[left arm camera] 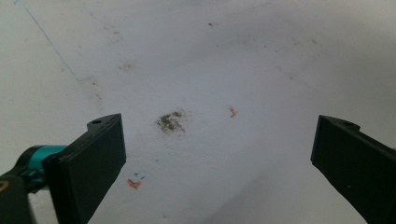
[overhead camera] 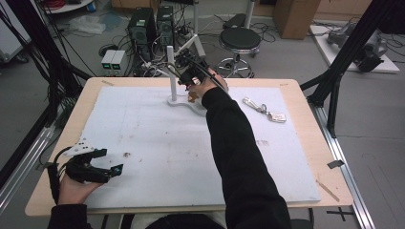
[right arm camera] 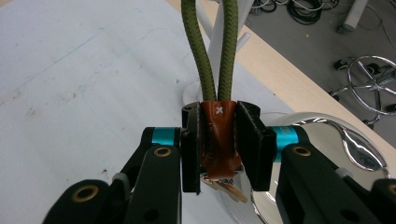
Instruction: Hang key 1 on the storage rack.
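Your right gripper has the brown leather tab pinched tight between its jaws, up at the white stand on the far side of the mat.

High view: your left gripper rests near the front-left corner, another keyring lies right of the stand. Left gripper view: jaws wide apart, empty, over a smudge. Right gripper view: the tab's green cord loop runs straight up and away, keys poking out below.
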Demonstrator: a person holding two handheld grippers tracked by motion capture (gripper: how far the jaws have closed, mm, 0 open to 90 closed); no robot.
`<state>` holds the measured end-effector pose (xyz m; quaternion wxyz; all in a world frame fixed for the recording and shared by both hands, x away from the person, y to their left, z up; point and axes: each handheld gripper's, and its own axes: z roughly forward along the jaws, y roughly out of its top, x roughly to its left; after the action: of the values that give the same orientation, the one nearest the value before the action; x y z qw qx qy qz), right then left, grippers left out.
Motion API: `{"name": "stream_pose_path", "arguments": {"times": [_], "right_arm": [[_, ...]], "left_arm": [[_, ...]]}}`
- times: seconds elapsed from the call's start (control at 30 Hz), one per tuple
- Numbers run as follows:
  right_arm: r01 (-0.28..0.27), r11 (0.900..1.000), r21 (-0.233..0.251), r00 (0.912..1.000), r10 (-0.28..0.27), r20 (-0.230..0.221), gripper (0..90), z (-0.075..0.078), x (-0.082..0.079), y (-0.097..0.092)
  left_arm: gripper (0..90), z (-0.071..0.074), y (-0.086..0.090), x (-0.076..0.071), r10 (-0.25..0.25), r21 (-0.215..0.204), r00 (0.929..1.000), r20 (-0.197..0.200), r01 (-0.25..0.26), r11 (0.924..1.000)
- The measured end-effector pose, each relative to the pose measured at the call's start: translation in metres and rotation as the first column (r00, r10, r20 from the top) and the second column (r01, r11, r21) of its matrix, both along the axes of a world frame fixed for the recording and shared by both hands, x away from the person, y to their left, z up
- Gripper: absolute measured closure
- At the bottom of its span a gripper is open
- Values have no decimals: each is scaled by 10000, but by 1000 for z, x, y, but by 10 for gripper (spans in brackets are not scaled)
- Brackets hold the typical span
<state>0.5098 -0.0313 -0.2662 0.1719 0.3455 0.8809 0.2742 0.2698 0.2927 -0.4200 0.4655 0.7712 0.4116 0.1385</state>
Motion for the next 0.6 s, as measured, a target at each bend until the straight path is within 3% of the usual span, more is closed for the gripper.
{"name": "stream_pose_path", "arguments": {"times": [0.2,0.33,0.5,0.6], "right_arm": [[186,9998,-90,9997,-187,-130,708,-10,5,9],[554,9983,183,9978,-547,-374,703,-19,12,13],[572,9979,310,9963,-551,-658,668,-23,14,15],[541,9981,284,9966,-522,-637,569,-22,14,13]], "left_arm": [[37,0,0,-1,17,-30,10000,5,-17,10000],[37,0,0,-1,2,2,10000,-18,-2,10000],[37,0,-1,0,-47,-32,10000,-67,47,10000],[37,0,0,0,-40,-39,10000,-34,40,10000]]}}
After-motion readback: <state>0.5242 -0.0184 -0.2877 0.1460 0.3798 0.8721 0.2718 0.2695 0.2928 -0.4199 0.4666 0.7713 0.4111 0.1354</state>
